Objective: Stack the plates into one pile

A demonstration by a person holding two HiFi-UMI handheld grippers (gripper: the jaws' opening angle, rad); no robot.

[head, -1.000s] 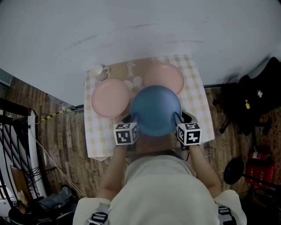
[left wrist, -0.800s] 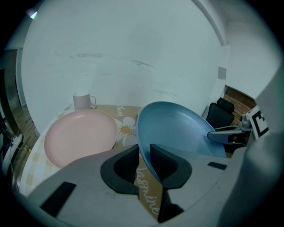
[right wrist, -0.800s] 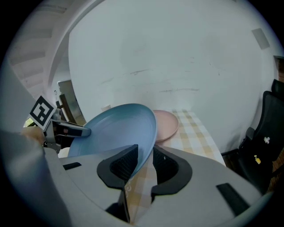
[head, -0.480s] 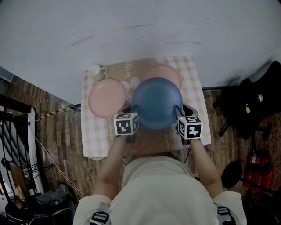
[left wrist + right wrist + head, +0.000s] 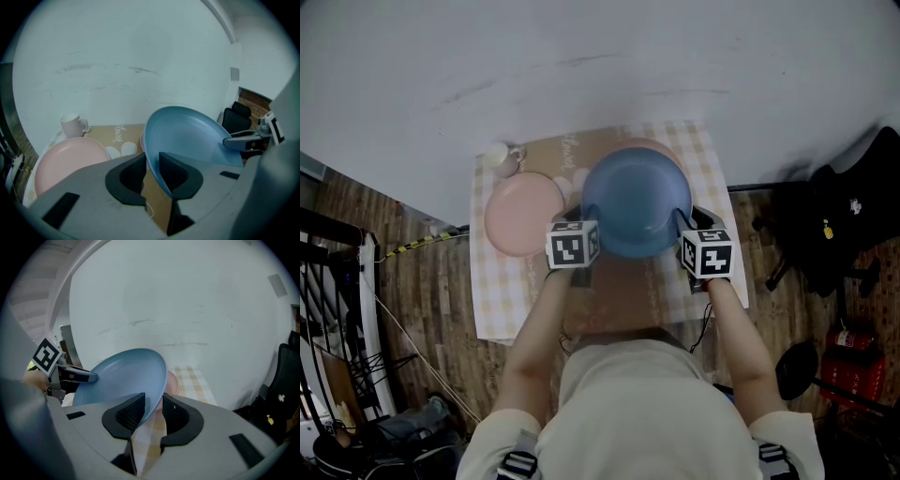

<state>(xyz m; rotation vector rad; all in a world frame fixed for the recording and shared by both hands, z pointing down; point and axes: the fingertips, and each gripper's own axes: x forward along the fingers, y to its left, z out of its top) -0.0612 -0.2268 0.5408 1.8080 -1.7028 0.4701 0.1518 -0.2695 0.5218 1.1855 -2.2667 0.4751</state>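
While above pink plate, blue plate.

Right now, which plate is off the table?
The blue plate, in the air over the right pink plate; that and the left pink plate lie on the checked cloth.

The only writing is a white word in looping script on the brown mat that lies on the checked cloth over the surface. It stands just above some white flower shapes, near the mug. It may end in "ower", but it is too small and blurred to read for certain. The left cube and the right cube each bear black-and-white square marker patterns on their faces.
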